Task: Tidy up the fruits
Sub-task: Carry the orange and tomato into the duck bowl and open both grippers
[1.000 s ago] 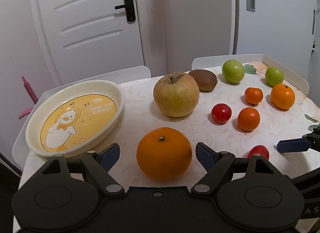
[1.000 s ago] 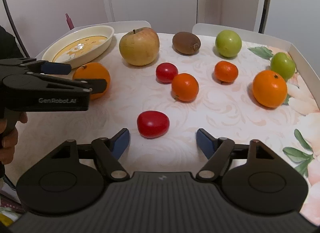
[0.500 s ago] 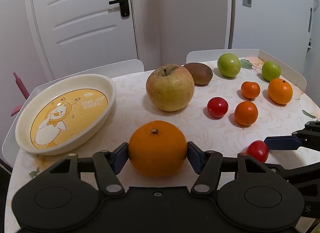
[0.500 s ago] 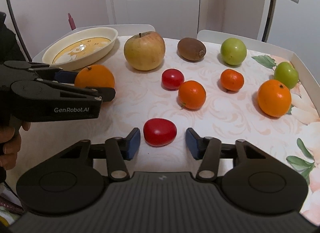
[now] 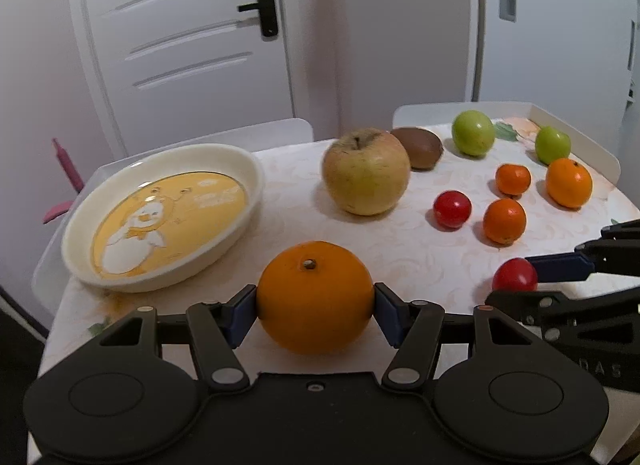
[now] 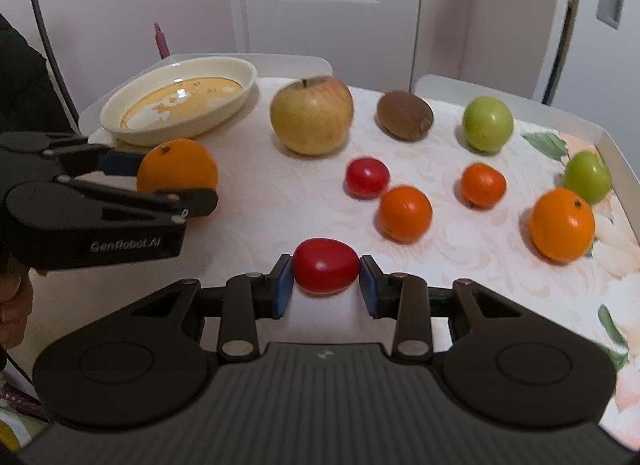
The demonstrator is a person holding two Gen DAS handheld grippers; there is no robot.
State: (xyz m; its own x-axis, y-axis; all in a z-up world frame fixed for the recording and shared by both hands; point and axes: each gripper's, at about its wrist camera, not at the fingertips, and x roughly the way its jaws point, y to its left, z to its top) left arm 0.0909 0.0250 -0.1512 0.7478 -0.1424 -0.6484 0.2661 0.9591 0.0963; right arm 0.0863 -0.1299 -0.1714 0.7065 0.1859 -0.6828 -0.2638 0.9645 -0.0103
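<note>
**Both claws on fruit, nothing lifted yet**

Far left sits the dish [image 5: 256,181], bare inside. Just beside it, the left claw [image 5: 316,307] is clamped on the big orange [image 5: 315,295], pads [image 5: 240,311] on its widest sides, the fruit resting on the table [image 5: 400,261]. It looks firm, weighty, grippy-skinned. Over to the right, the right claw [image 6: 325,283] is pinched on the small tomato [image 6: 326,265]: likely light, slick and easily bruised, so a gentle squeeze across the middle suits it.
</note>
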